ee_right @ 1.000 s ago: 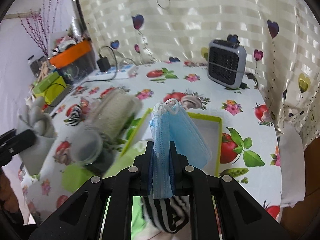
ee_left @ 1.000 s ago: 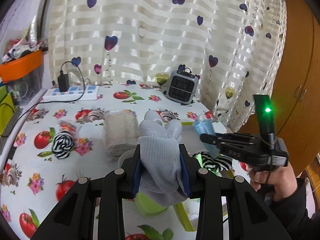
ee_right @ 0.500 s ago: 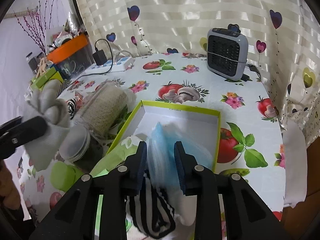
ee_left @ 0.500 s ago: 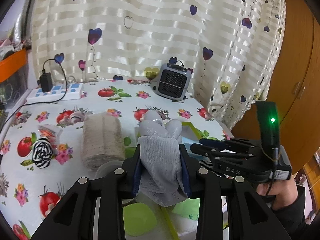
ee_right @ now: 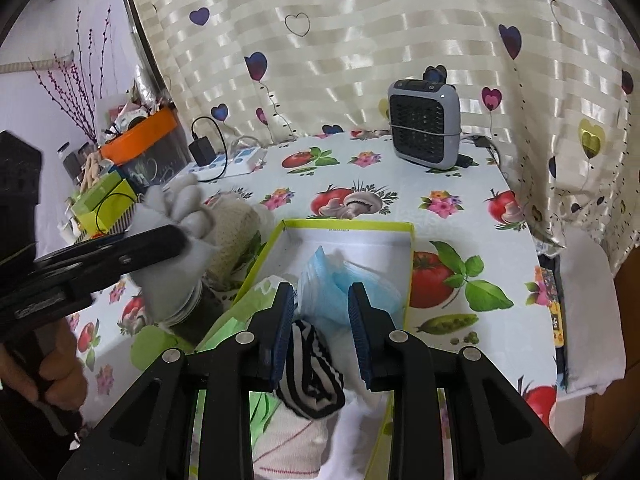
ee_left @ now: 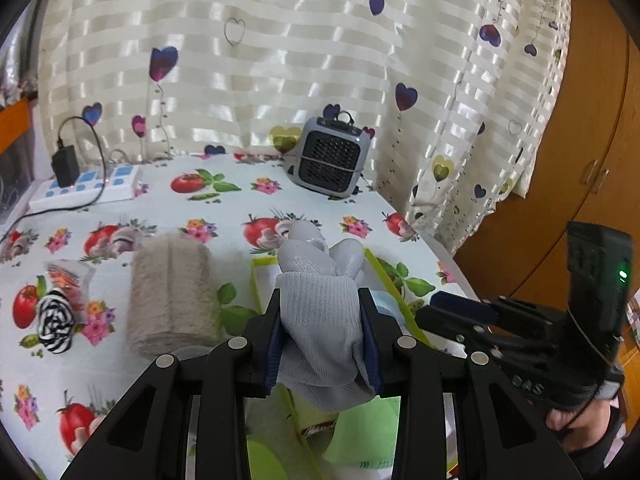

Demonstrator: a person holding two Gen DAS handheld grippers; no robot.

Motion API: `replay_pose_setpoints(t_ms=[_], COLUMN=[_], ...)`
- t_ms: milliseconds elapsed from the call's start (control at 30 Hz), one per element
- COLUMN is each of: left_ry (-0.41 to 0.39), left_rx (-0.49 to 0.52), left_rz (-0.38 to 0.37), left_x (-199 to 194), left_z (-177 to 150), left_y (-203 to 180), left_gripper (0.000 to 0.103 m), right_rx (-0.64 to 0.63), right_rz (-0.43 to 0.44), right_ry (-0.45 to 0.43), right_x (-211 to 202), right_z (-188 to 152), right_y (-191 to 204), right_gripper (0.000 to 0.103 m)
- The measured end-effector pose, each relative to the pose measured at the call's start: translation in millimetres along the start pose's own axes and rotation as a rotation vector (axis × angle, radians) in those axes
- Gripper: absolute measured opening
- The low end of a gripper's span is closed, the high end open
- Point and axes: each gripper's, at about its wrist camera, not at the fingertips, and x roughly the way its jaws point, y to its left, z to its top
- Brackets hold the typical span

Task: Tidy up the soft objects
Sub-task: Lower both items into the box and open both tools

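Left wrist view shows the left gripper clamped on a grey work glove, its two blue pads pressing the knitted cuff from either side. The glove stands roughly upright in the grip, cuff bunched below the pads and the rubber-coated fingers pointing up and away from the camera. Beyond and just below those fingers lies a lime-edged cardboard box, only partly visible behind the glove. It sits ahead and slightly to the right of the held glove. That is the relation the next move seems to depend on: the glove likely has to travel forward and down over the near rim.

Right wrist view looks into the same box from the other side. The right gripper hangs over the box with its pads apart and nothing pressed between them. Blue face masks lie loose inside the box just beyond the pads, and a black-and-white striped sock lies below them. The left gripper with the glove appears at the left of this view, outside the box's left wall and above the table.

On the fruit-print tablecloth, left of the box, sit a rolled beige towel and a second striped sock.
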Motion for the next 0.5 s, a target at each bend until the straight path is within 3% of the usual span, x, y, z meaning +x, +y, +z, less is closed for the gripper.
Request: replay_pose_setpoints(t_ms=[367,500], left_ry=[0.128,0.152], left_rx=[-0.003,-0.02], left_rz=[-0.056,-0.073], left_x=[61.6,74.6], left_z=[2.5,1.5], left_y=[0.6,4.5], left_gripper=[0.034,0.041], right_rx=[0.017,0.034], right_rz=[0.001,-0.004], right_ry=[-0.001,-0.001], right_x=[-1.0,-0.1], right_z=[-4.7,-5.9], right_y=[-6.8,-11.8], right_gripper=[0.029,0.029])
